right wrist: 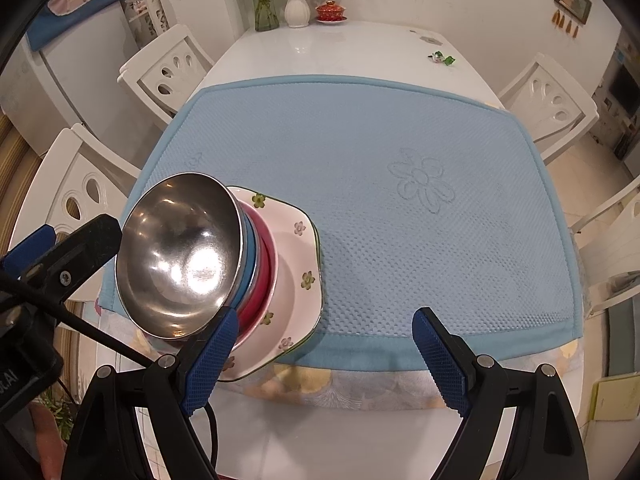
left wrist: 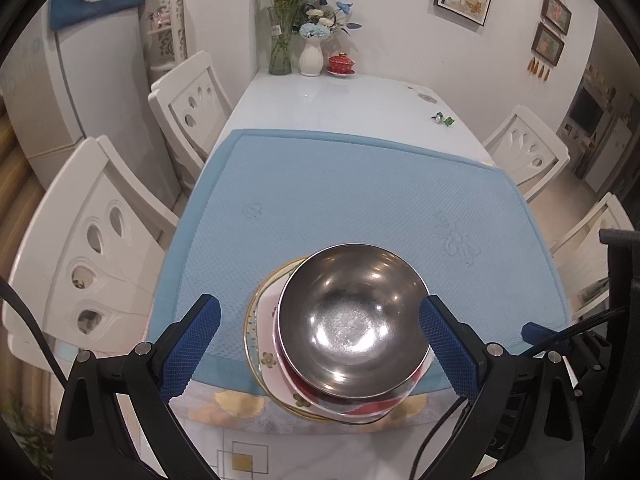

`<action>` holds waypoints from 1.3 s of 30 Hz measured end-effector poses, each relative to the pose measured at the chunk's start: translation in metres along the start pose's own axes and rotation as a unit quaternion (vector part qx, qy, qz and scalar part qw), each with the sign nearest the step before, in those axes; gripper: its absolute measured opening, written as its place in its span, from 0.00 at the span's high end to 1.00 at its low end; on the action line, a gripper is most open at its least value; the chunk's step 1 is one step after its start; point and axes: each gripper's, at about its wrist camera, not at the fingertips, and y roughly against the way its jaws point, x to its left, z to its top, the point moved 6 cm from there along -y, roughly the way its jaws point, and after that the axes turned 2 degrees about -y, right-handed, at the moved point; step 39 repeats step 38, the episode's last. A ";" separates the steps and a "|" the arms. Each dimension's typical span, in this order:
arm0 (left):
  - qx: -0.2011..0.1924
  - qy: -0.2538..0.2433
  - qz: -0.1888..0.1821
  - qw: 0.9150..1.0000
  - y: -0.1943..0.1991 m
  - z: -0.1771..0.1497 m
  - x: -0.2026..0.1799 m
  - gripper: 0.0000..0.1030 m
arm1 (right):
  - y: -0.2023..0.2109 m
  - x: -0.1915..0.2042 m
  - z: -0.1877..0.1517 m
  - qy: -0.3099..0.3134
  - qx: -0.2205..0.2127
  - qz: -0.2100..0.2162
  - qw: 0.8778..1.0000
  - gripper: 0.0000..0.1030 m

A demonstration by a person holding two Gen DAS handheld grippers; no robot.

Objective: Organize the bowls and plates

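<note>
A steel bowl [left wrist: 352,324] tops a stack of bowls, with blue and red ones [right wrist: 256,268] beneath, on a white flowered plate [right wrist: 296,272] at the near edge of the blue mat [left wrist: 340,192]. My left gripper [left wrist: 320,344] is open, its blue fingers either side of the stack, touching nothing. My right gripper [right wrist: 324,360] is open and empty to the right of the stack, its left finger [right wrist: 208,364] near the plate's rim. The steel bowl also shows in the right wrist view [right wrist: 180,256].
White chairs [left wrist: 84,256] stand along both sides of the white table [left wrist: 320,100]. Vases of flowers [left wrist: 310,56] and a red lidded cup [left wrist: 341,64] stand at the far end. A small green object [left wrist: 442,120] lies at far right.
</note>
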 end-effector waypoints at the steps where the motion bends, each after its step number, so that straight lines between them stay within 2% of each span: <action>1: -0.001 -0.004 0.004 1.000 0.001 0.000 -0.001 0.03 | 0.001 0.000 0.000 0.000 0.000 0.000 1.000 0.16; 9: -0.030 -0.013 0.030 0.999 0.013 0.011 -0.004 0.03 | 0.010 -0.007 0.008 0.003 -0.017 -0.010 1.000 0.16; 13: -0.024 -0.019 0.046 0.998 0.014 0.015 -0.004 0.03 | 0.015 -0.010 0.012 0.006 -0.026 -0.017 1.000 0.16; 19: -0.013 -0.014 0.041 0.999 0.011 0.018 -0.002 0.03 | 0.016 -0.013 0.012 0.002 -0.025 -0.017 1.000 0.16; 24: -0.013 -0.012 0.062 0.998 0.010 0.019 0.001 0.03 | 0.017 -0.017 0.011 0.003 -0.025 -0.018 1.000 0.16; 27: -0.006 -0.007 0.056 0.998 0.007 0.017 0.001 0.03 | 0.016 -0.017 0.011 0.004 -0.024 -0.016 1.000 0.16; 32: 0.014 0.009 0.076 0.997 0.002 0.013 0.008 0.03 | 0.015 -0.018 0.010 0.007 -0.022 -0.013 1.000 0.16; 39: 0.007 0.021 0.088 0.996 0.003 0.013 0.015 0.03 | 0.017 -0.023 0.012 0.005 -0.028 -0.016 0.999 0.16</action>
